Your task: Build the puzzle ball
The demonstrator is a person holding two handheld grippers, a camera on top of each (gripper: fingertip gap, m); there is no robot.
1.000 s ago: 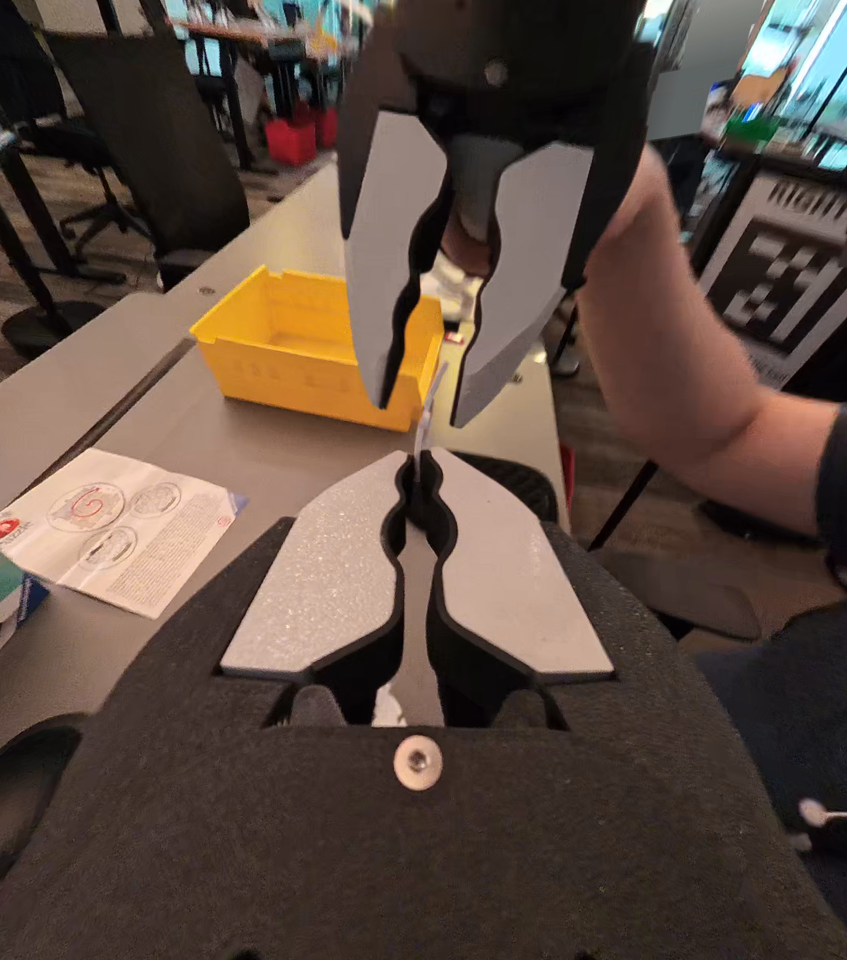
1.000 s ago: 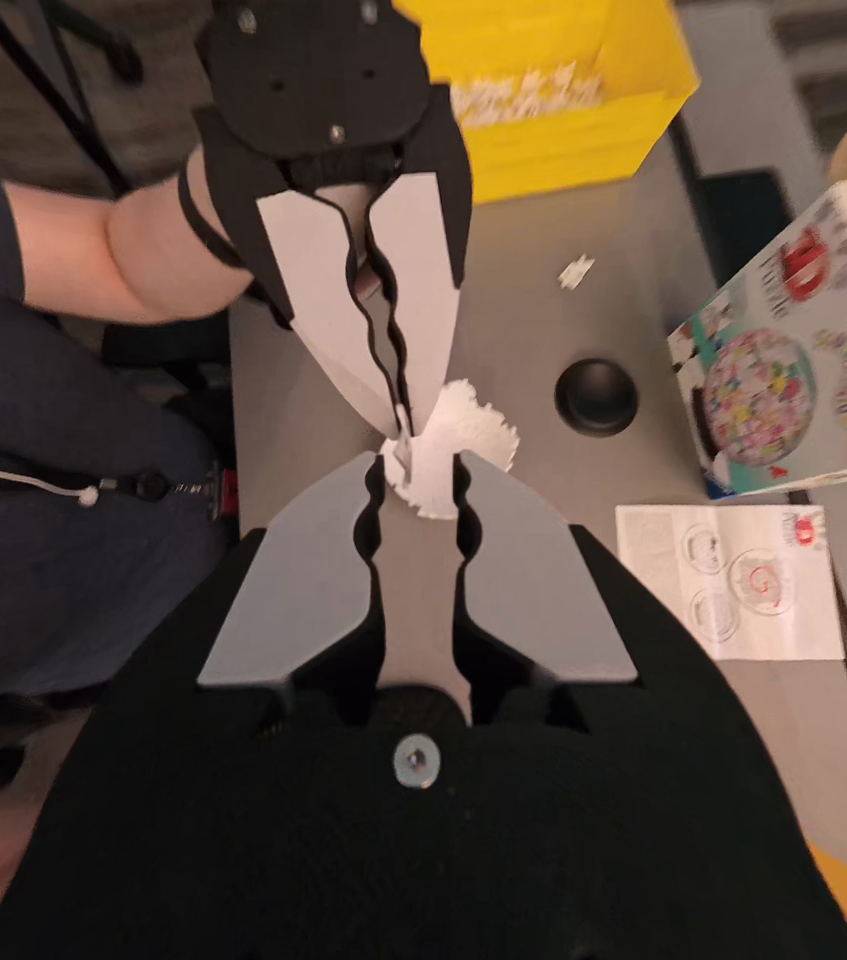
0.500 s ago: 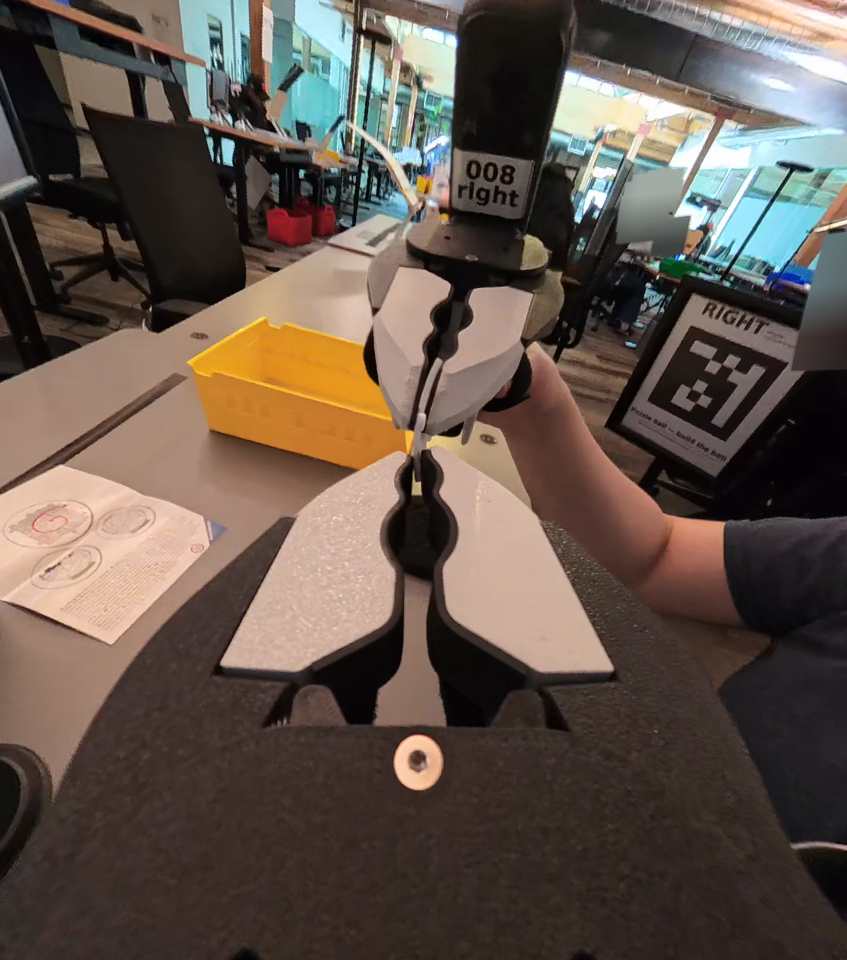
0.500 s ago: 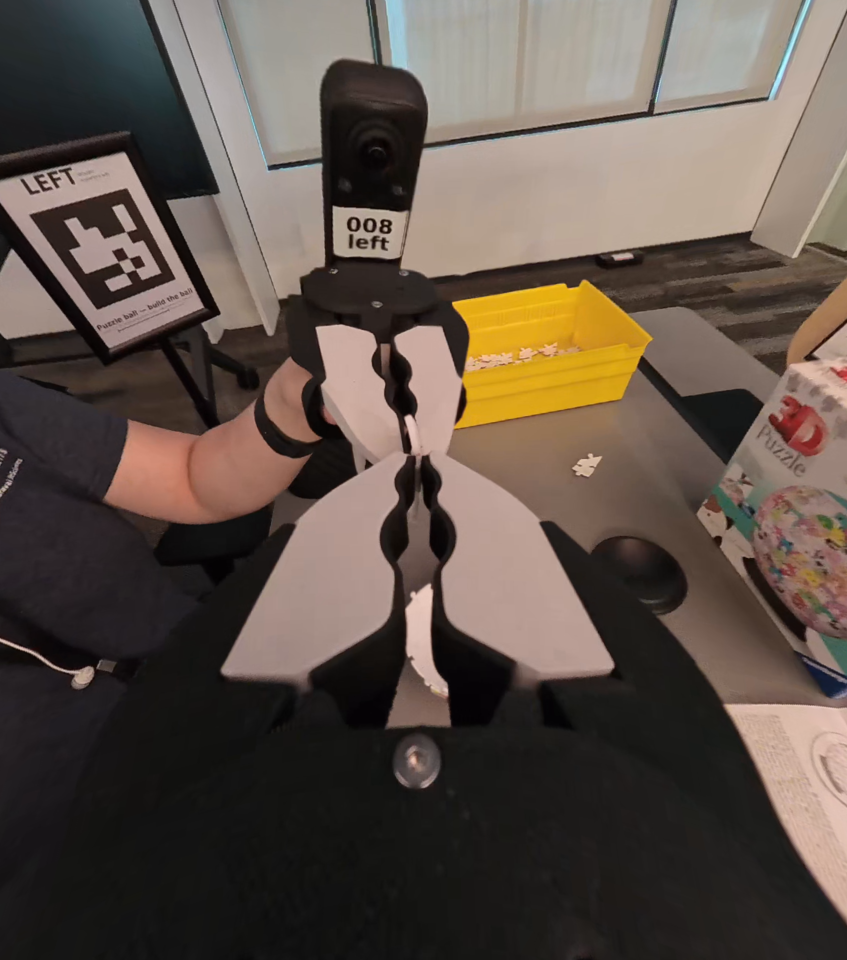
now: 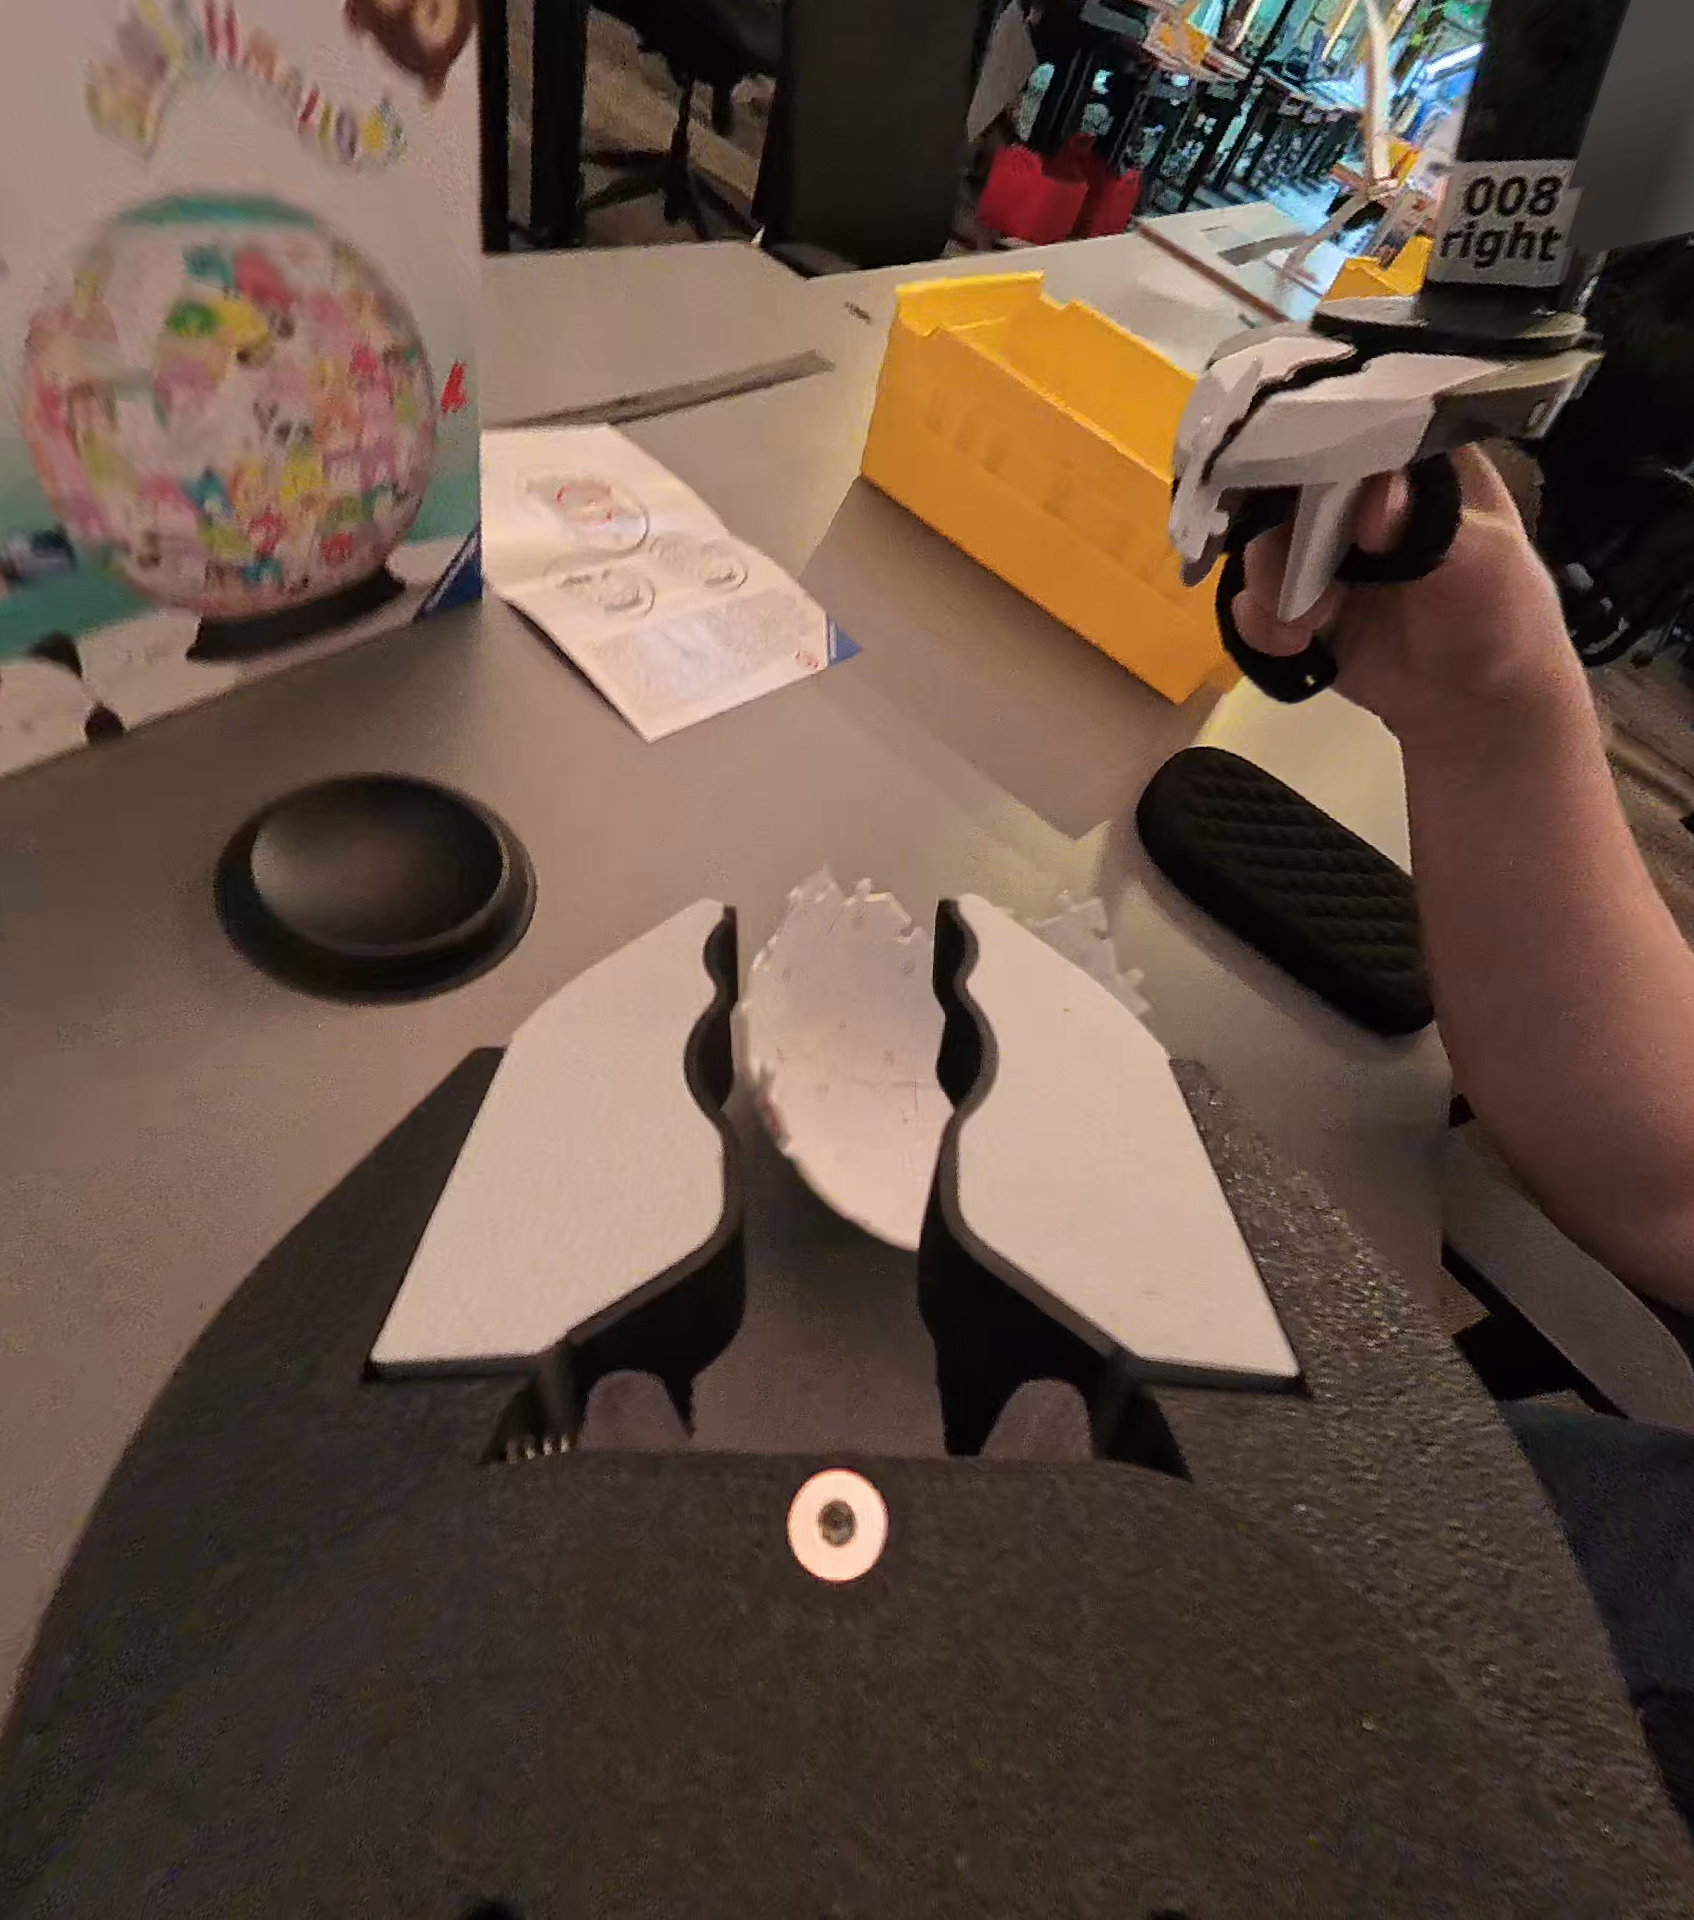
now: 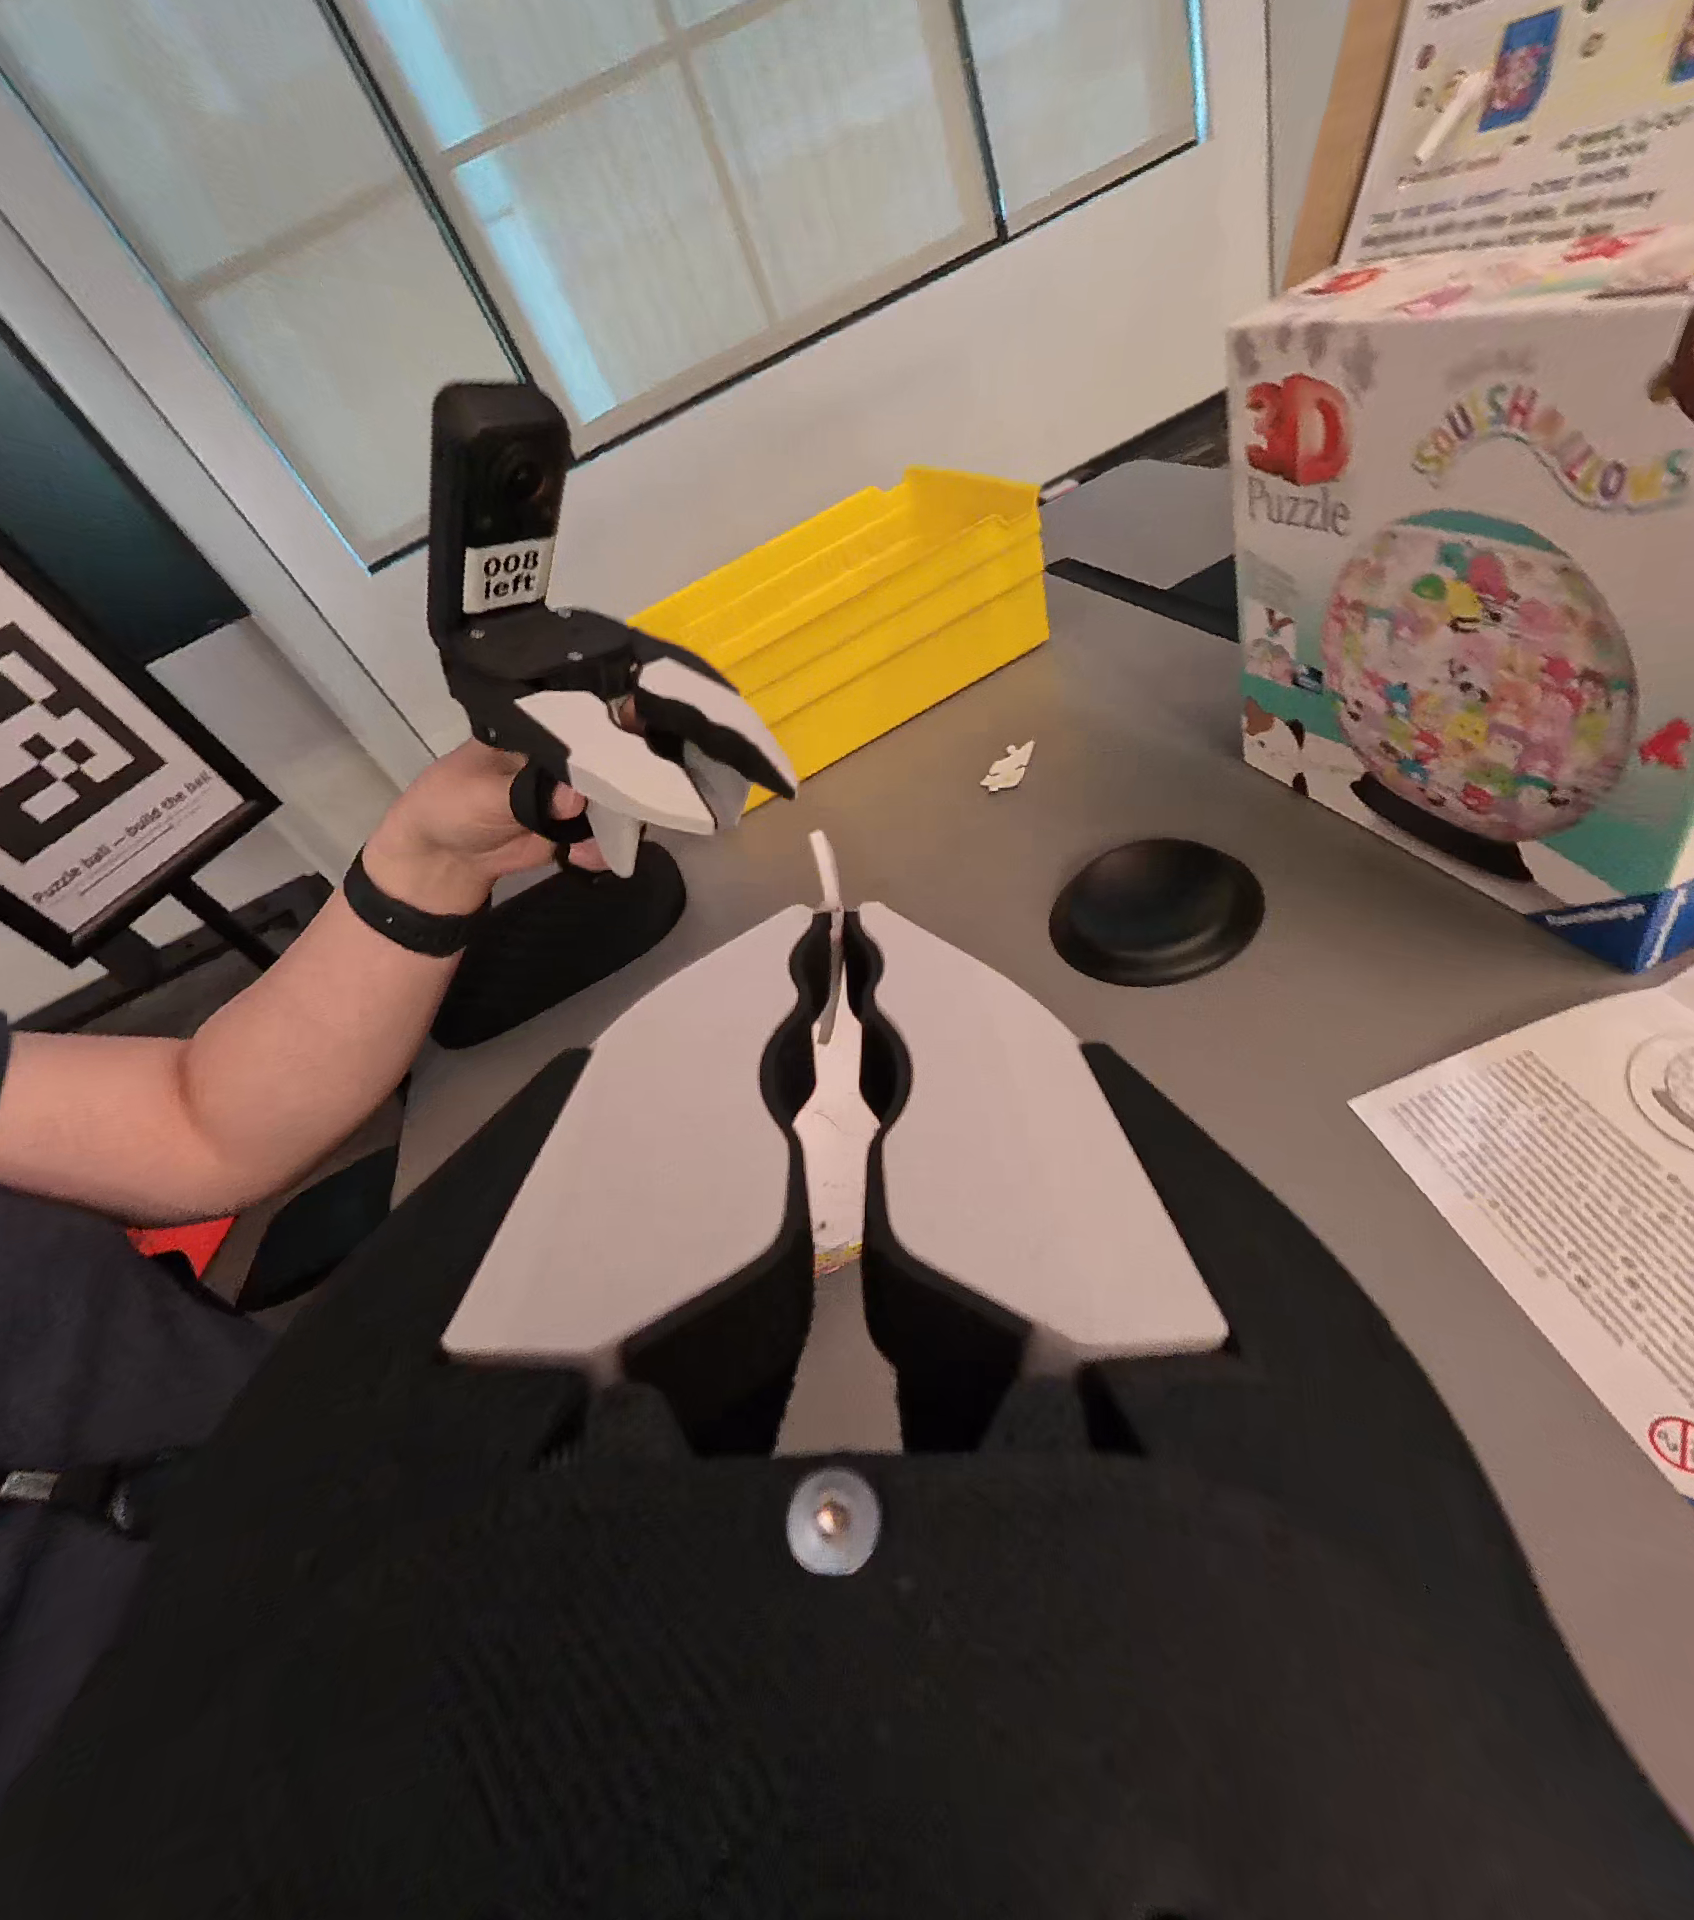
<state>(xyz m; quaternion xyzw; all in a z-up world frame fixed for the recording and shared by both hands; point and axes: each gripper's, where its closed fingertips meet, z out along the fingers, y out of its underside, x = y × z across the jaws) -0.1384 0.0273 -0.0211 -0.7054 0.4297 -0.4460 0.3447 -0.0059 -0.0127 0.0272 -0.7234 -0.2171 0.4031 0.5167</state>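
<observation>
Two tongs hang over the curved white shell of joined puzzle pieces (image 5: 843,1060) on the grey surface (image 5: 95,1039): left tongs (image 5: 832,925) apart, right tongs (image 6: 835,914) clamped on one thin white piece (image 6: 825,862), likely to add it.

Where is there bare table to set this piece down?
Bare table lies between the leaflet, yellow bin and black stand ring. More sits in front of the puzzle box, left of the ring. Crowded: near edge, around the white shell section.

Left tool (image 5: 832,925) gapes open — right tool (image 6: 835,914) pinched shut, both raised.
</observation>
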